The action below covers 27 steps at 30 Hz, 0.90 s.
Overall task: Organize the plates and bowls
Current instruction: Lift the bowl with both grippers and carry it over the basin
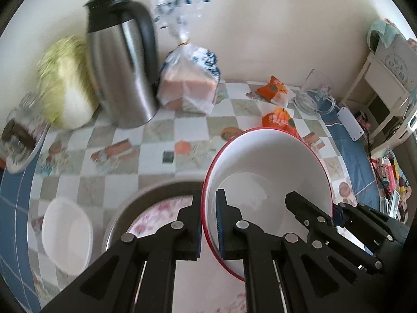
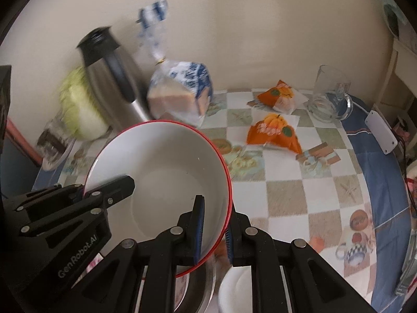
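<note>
A white bowl with a red rim (image 1: 265, 161) hangs tilted above the table, held from both sides. My left gripper (image 1: 209, 200) is shut on its left rim, one blue pad inside and one outside. Its right rim is pinched by my right gripper (image 1: 329, 210). In the right wrist view the same bowl (image 2: 161, 156) shows my right gripper (image 2: 215, 208) shut on the near rim and my left gripper (image 2: 83, 191) clamped on the far-left rim. Below lie a metal basin (image 1: 153, 189) with a floral plate (image 1: 159, 214) inside, and a small white bowl (image 1: 67, 234).
A steel thermos jug (image 1: 122, 60), a cabbage (image 1: 65, 83) and a bagged bread loaf (image 1: 190, 80) stand by the wall. Two orange snack packets (image 2: 273, 130), a glass mug (image 2: 329, 94) and a white box (image 2: 381, 133) lie on the checked tablecloth (image 2: 299, 187).
</note>
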### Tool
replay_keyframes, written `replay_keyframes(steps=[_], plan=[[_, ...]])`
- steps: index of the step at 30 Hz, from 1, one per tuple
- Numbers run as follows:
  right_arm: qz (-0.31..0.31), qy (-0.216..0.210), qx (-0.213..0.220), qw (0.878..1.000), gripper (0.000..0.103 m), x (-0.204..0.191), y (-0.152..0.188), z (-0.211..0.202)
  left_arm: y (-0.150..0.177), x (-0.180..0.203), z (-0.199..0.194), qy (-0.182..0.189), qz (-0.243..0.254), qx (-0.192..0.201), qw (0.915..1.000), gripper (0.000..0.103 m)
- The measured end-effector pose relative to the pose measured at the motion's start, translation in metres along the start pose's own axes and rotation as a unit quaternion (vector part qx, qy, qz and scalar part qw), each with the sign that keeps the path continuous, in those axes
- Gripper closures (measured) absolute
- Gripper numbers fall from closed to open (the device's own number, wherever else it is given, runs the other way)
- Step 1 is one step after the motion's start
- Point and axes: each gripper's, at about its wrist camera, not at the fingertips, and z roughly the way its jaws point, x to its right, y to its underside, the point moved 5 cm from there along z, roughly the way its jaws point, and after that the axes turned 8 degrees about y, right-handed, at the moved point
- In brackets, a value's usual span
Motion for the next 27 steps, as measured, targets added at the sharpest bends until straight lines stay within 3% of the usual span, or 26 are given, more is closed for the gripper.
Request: replay_keyframes(steps=[18, 27], plan=[[-0.026, -0.016, -0.003, 1.000, 0.087, -0.053, 0.065, -0.039, 0.076, -0.039, -0.039, -0.004, -0.037, -0.002, 0.9993, 0.094], [-0.031, -0.026, -0.019, 0.999, 0.087, -0.060, 0.079, -0.028, 0.081, -0.043, -0.037, -0.014, -0.036, -0.008, 0.9992, 0.094]])
